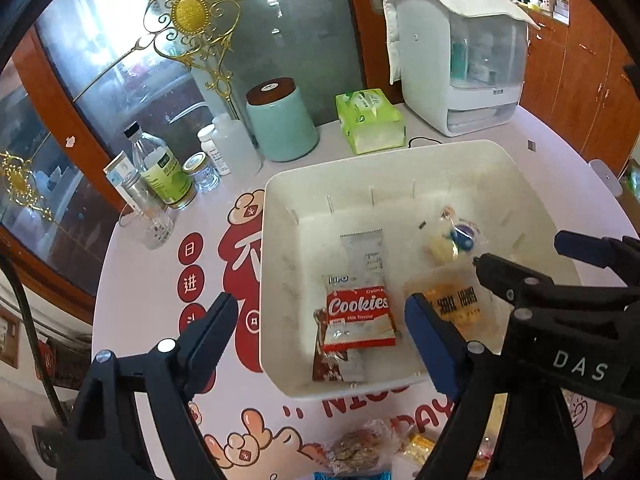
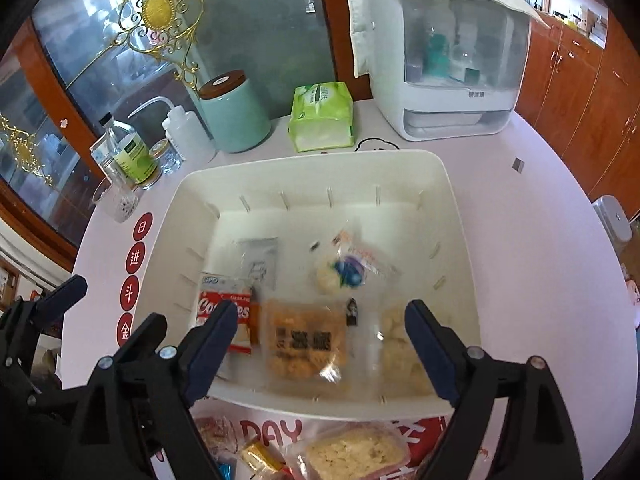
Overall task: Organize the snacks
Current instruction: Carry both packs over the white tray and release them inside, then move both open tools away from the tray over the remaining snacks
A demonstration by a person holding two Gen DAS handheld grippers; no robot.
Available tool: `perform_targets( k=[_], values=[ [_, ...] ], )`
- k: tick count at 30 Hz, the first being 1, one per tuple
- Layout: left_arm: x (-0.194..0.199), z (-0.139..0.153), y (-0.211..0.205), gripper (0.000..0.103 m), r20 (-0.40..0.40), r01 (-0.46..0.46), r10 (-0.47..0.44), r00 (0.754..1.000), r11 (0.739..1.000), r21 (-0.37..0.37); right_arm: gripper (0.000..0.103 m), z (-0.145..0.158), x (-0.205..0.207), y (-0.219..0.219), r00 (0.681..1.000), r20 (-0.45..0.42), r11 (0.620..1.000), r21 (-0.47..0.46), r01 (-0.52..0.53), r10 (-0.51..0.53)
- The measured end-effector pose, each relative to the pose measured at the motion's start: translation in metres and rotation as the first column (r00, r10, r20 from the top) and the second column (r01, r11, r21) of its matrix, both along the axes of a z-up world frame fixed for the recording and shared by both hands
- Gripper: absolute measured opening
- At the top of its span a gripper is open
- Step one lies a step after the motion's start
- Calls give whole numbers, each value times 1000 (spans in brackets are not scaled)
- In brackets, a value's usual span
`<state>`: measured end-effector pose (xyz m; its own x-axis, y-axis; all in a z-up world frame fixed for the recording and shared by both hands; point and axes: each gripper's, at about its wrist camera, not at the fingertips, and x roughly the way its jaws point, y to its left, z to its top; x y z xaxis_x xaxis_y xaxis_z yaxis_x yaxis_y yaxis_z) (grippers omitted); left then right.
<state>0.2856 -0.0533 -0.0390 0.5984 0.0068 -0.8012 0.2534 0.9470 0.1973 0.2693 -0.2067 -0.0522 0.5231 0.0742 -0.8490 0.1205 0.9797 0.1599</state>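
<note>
A white bin [image 1: 280, 184] [image 2: 192, 184] stands on the table and holds several snacks: a red Cookies pack [image 1: 358, 316] [image 2: 212, 304], a grey sachet [image 1: 366, 252] [image 2: 260, 258], an orange cracker pack [image 1: 460, 300] [image 2: 304, 340], a clear bag with a blue and yellow item [image 1: 456, 236] [image 2: 344, 272] and a pale clear pack [image 2: 396, 340]. My left gripper [image 1: 322, 324] is open and empty above the bin's near left edge. My right gripper [image 2: 322, 328] [image 1: 520, 252] is open and empty over the bin's near side. More snacks [image 1: 360, 448] [image 2: 352, 452] lie on the table in front of the bin.
Behind the bin stand a green tissue pack [image 1: 372, 120], a teal canister [image 1: 280, 120], several bottles and jars [image 1: 168, 168] and a white covered appliance [image 1: 460, 60]. A glass cabinet door stands behind them. Wooden cabinets [image 2: 580, 92] run along the right.
</note>
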Motion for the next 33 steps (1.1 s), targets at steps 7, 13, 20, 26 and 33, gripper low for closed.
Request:
perform_targets(
  k=[7, 13, 20, 26, 33],
  values=[
    [-26, 4, 11, 85, -4, -3, 3, 1000, 1000, -22, 87, 1, -23, 6, 1000, 2, 1000, 19, 3, -3],
    [-51, 13, 26, 85, 0, -23, 23, 1000, 998, -57, 87, 10, -49, 14, 1000, 24, 1000, 22, -6, 6],
    [-80, 26, 41, 85, 21, -34, 36, 999, 997, -76, 87, 24, -77, 23, 999, 40, 1000, 27, -1, -1],
    [-101, 35, 55, 85, 30, -46, 49, 998, 994, -100, 87, 33, -100, 28, 998, 60, 1000, 27, 3, -5],
    [-124, 44, 74, 85, 35, -65, 71, 997, 986, -153, 87, 39, -131, 34, 996, 90, 999, -27, 24, -21]
  ],
)
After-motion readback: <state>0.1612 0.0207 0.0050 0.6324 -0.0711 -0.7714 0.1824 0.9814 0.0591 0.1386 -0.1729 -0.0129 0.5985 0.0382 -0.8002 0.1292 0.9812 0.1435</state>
